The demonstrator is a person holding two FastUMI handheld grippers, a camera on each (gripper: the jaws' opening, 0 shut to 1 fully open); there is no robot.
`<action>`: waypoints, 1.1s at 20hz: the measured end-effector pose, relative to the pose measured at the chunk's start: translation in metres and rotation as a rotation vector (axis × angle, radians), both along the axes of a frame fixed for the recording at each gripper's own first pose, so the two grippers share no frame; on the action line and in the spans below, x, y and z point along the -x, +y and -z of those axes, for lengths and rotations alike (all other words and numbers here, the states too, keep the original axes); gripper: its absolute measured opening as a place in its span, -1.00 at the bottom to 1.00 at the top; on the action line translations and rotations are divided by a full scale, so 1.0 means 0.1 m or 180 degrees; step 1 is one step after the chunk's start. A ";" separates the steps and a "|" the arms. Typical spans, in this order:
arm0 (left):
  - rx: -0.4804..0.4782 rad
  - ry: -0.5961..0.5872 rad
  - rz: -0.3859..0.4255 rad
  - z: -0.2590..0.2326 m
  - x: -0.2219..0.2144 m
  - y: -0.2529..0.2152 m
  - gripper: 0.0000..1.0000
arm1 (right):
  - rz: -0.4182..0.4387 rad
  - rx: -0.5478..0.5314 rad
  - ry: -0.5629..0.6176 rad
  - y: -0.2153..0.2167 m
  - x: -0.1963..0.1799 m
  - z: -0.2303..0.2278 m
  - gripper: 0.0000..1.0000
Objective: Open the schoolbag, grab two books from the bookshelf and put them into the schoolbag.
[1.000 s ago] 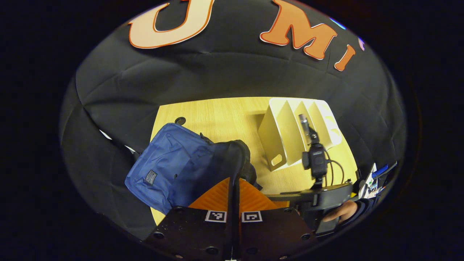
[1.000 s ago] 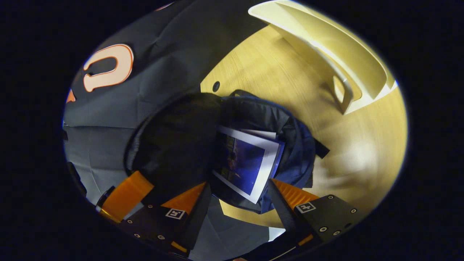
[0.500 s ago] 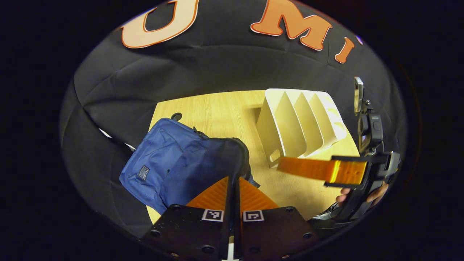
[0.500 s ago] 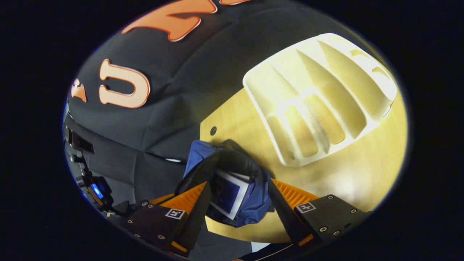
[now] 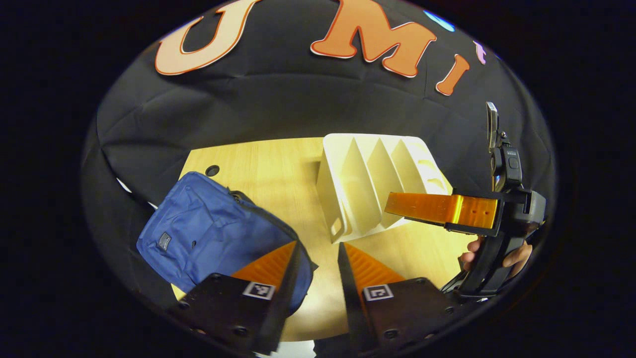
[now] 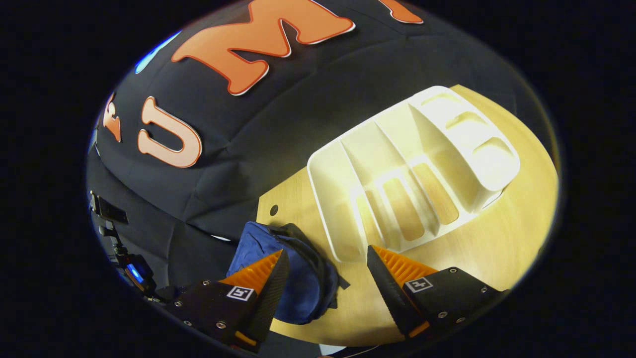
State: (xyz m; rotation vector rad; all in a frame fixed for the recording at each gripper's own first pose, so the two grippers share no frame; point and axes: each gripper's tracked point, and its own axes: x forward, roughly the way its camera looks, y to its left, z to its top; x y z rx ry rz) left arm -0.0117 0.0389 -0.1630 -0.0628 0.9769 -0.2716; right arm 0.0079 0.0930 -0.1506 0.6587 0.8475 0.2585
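The blue schoolbag [image 5: 203,236] lies at the table's left front, its dark-lined flap down over the mouth, so the inside is hidden. My left gripper [image 5: 318,244] hovers open just right of the bag, holding nothing. The white slotted bookshelf [image 5: 370,184] stands mid-table, and the slots I can see are bare. In the left gripper view a hand [image 5: 497,254] holds my right gripper [image 5: 397,206] level in front of the shelf. In the right gripper view, my right gripper [image 6: 327,249] is open above the gap between the schoolbag [image 6: 298,283] and the bookshelf [image 6: 412,169].
The wooden table [image 5: 278,174] has a small round hole [image 5: 212,170] near its far left corner. Black cloth walls close in behind and to the left. A dark stand with a blue light [image 6: 134,272] sits low at the left of the right gripper view.
My left gripper opened and let go of the bag's flap, which dropped over the books. My right gripper lifted away from the bag and now faces the bookshelf.
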 end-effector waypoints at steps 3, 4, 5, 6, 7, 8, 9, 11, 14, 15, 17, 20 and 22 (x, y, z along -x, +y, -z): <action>0.0024 -0.0327 -0.0028 -0.18 -0.13 -0.12 0.61 | 0.0074 0.0107 -0.0157 -0.22 -0.06 -0.05 0.89; 0.0008 -0.0471 -0.0061 -0.25 -0.19 -0.15 0.67 | 0.0109 0.0147 -0.0207 -0.31 -0.08 -0.06 0.88; -0.0006 -0.0618 -0.0111 -0.30 -0.26 -0.16 0.76 | 0.0144 0.0203 -0.0283 -0.38 -0.10 -0.10 0.89; -0.0005 -0.0763 -0.0159 -0.39 -0.31 -0.17 0.77 | 0.0162 0.0285 -0.0368 -0.46 -0.12 -0.12 0.89; -0.0025 -0.0894 -0.0200 -0.45 -0.34 -0.17 0.77 | 0.0171 0.0370 -0.0467 -0.53 -0.15 -0.17 0.88; -0.0038 -0.1007 -0.0225 -0.50 -0.35 -0.17 0.77 | 0.0130 0.0444 -0.0550 -0.57 -0.16 -0.19 0.89; -0.0034 -0.1113 -0.0221 -0.59 -0.32 -0.19 0.77 | 0.0117 0.0526 -0.0649 -0.63 -0.16 -0.23 0.88; -0.0061 -0.1360 -0.0235 -0.73 -0.32 -0.21 0.77 | 0.0161 0.0677 -0.0877 -0.76 -0.19 -0.35 0.90; -0.0110 -0.1646 -0.0327 -0.95 -0.35 -0.23 0.77 | 0.0274 0.0866 -0.1266 -0.93 -0.22 -0.62 0.90; -0.0116 -0.1747 -0.0374 -1.01 -0.38 -0.24 0.76 | 0.0322 0.0925 -0.1374 -0.99 -0.24 -0.70 0.90; -0.0117 -0.1933 -0.0424 -1.13 -0.35 -0.24 0.76 | 0.0409 0.1002 -0.1574 -1.09 -0.26 -0.85 0.90; -0.0175 -0.2231 -0.0528 -1.37 -0.35 -0.23 0.75 | 0.0537 0.1113 -0.1842 -1.23 -0.25 -1.05 0.90; -0.0155 -0.2468 -0.0592 -1.53 -0.37 -0.28 0.75 | 0.0574 0.1197 -0.1986 -1.30 -0.22 -1.15 0.90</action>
